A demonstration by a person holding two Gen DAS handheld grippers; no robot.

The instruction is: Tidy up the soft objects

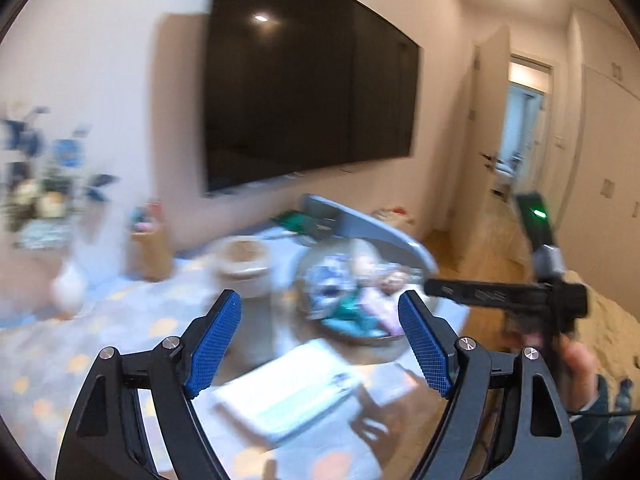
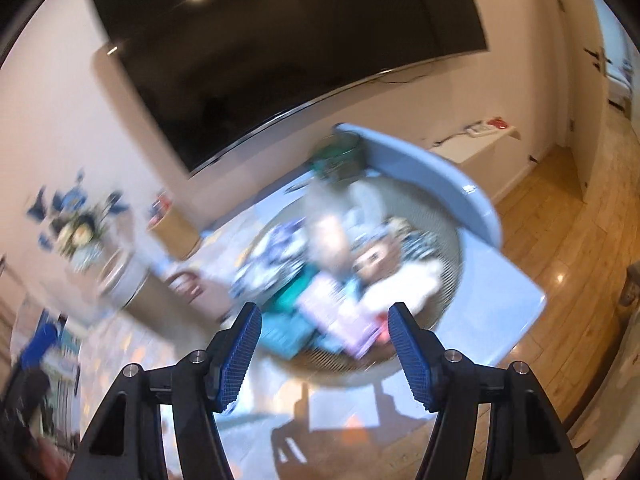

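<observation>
Bedroom walls and a big dark wall-mounted television (image 1: 308, 92) backed the left wrist view, all of it smeared by motion. Below it a patterned cloth covered the table (image 1: 80, 344), with a round woven basket (image 1: 348, 340) of soft objects (image 1: 360, 288) ahead. The left gripper (image 1: 320, 344) hung over the table, its blue pads wide apart and empty, near a pale book (image 1: 288, 392). The right gripper (image 1: 500, 292) showed side-on at the basket's far edge.

From the right wrist view, the right gripper (image 2: 324, 356) pointed down at the basket (image 2: 340, 368), jaws spread, holding nothing. This looked like an approach; next it would need to descend onto one item and close.
</observation>
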